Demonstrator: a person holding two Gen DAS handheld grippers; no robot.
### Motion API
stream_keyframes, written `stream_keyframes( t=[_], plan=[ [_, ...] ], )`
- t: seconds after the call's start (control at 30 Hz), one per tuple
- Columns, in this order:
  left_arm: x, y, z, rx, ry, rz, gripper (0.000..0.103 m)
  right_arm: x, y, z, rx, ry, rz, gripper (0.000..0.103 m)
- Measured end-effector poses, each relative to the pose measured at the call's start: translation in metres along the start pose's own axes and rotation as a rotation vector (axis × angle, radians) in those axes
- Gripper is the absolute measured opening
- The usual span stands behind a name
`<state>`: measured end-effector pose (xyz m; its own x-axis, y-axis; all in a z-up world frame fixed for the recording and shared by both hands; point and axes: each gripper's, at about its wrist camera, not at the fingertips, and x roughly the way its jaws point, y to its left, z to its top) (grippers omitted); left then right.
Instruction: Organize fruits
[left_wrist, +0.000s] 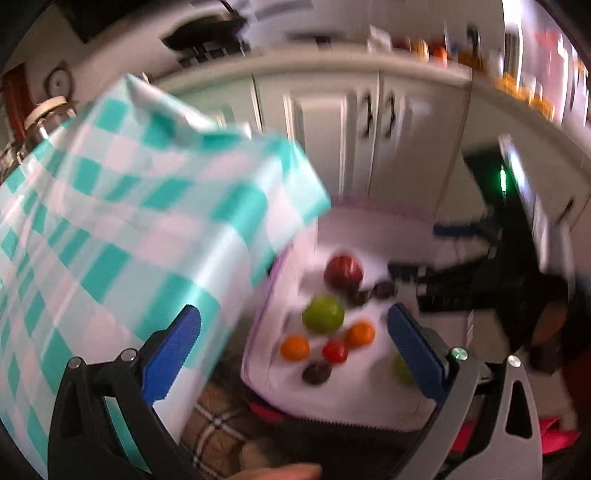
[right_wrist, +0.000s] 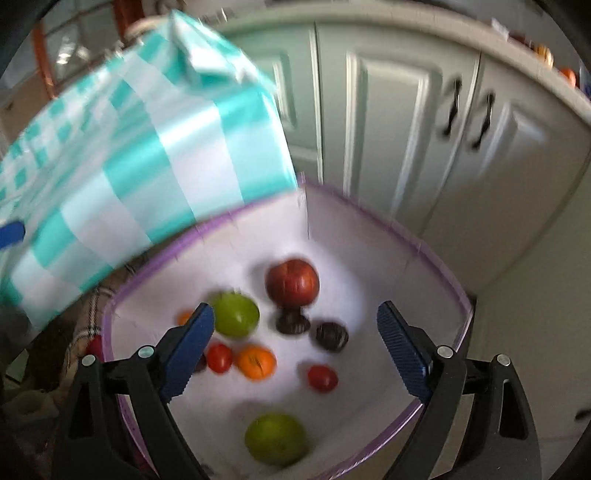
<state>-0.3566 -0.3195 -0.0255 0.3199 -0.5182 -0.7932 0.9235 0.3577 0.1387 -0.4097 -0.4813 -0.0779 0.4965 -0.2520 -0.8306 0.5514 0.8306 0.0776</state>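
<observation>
fruits (right_wrist: 255, 362) in bin (right_wrist: 369, 229), bag (right_wrist: 147, 147) left of bin, cabinet (right_wrist: 388, 110) behind

White cabinet doors (right_wrist: 388, 122), plaid cloth (left_wrist: 214, 435)

Left gripper (left_wrist: 293, 345), blue ribbed pads, jaws wide apart, nothing between them. Teal-and-white checked glossy bag (left_wrist: 122, 229) fills 9 to 11 o'clock, motion-blurred. White fabric bin with purple rim (left_wrist: 369, 402) near centre holds red apple (left_wrist: 343, 271), green apple (left_wrist: 323, 314), two oranges (left_wrist: 360, 334), small red tomato (left_wrist: 335, 352), dark round fruits (left_wrist: 316, 373). White cabinet doors (left_wrist: 369, 122) at 12 o'clock.
</observation>
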Motion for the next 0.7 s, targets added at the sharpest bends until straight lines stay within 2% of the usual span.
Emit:
stream_keyframes(
  t=[0.03,0.13,0.23,0.7],
  plan=[
    [0.012,-0.004,-0.005,0.021,0.039,0.007,0.101,0.009,0.002,-0.002,0.0,0.049,-0.016,0.087],
    [0.049,-0.015,-0.02,0.082,0.203,0.046,0.101,0.025,0.007,-0.017,-0.015,0.116,-0.051,0.087],
    [0.063,-0.02,-0.028,0.102,0.268,0.047,0.101,0.038,0.011,-0.03,-0.01,0.155,-0.052,0.087],
    [0.069,-0.016,-0.033,0.074,0.3,0.029,0.101,0.055,0.023,-0.039,-0.03,0.196,-0.032,0.087]
  ],
)
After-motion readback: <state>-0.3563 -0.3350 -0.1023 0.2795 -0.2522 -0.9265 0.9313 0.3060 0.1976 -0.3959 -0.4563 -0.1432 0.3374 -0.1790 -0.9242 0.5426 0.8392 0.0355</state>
